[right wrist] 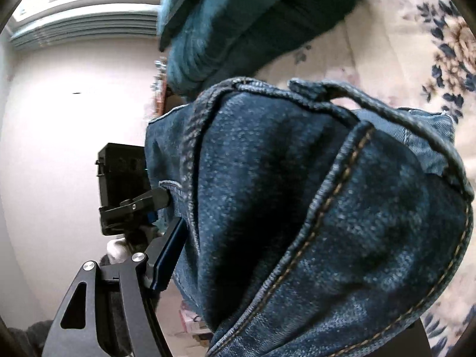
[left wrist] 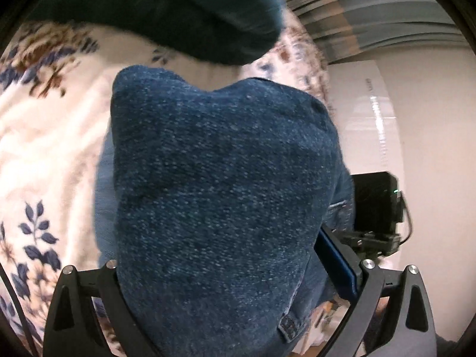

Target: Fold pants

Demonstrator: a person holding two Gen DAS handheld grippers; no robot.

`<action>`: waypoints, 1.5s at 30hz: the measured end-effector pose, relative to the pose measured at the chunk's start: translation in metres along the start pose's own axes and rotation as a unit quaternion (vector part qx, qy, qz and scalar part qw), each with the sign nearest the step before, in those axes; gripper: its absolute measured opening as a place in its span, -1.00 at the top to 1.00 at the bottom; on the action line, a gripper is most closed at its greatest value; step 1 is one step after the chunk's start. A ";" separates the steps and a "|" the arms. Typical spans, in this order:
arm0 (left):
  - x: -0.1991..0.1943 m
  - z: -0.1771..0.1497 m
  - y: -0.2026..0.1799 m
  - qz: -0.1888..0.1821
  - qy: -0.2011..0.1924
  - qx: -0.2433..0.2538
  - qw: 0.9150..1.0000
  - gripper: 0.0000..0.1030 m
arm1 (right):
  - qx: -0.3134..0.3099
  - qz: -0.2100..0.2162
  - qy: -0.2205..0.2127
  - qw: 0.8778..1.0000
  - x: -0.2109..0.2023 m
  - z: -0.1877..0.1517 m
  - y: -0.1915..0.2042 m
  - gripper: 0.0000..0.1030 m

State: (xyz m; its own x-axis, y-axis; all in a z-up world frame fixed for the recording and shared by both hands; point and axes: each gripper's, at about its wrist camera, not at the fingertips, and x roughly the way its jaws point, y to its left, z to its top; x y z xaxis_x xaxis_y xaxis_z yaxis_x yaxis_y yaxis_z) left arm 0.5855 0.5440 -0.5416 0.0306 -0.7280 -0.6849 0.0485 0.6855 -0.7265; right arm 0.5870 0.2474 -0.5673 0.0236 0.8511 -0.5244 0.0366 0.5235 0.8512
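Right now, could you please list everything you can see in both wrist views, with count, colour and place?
jeans: one pair, dark blue denim with tan stitching, bunched close in front of both cameras, lifted off the bedspread.
teal garment: one, dark teal, lying on the bedspread beyond the jeans.
bedspread: one, cream with a blue and brown flower print, beneath everything.
window blind: one, grey-blue slats, high on the far wall.
wall: plain, pale pink-white, behind the grippers.
left gripper: black, its tip against the denim; in its own view the jeans cover the fingers.
right gripper: black with a blue finger pad, beside the denim; jaw state hidden.
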 end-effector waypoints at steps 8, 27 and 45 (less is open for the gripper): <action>0.010 -0.004 0.013 0.040 0.012 -0.014 0.999 -0.95 | 0.043 -0.059 -0.002 0.997 -0.002 0.003 -0.033 -0.45; -0.066 -0.114 -0.123 0.352 -0.110 0.086 0.925 -0.95 | -0.047 -0.507 -0.201 0.837 -0.073 -0.152 0.164 -0.90; -0.209 -0.265 -0.273 0.344 -0.213 0.119 0.907 -0.95 | -0.133 -0.497 -0.277 0.812 -0.167 -0.335 0.365 -0.90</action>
State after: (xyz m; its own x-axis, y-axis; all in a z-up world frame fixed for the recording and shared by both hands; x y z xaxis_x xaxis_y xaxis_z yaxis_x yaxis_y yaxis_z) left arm 0.3009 0.5124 -0.2149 0.5159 -0.1024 -0.8505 0.0852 0.9940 -0.0681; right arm 0.2621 0.3097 -0.1633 0.5622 -0.1059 -0.8202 0.0967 0.9934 -0.0620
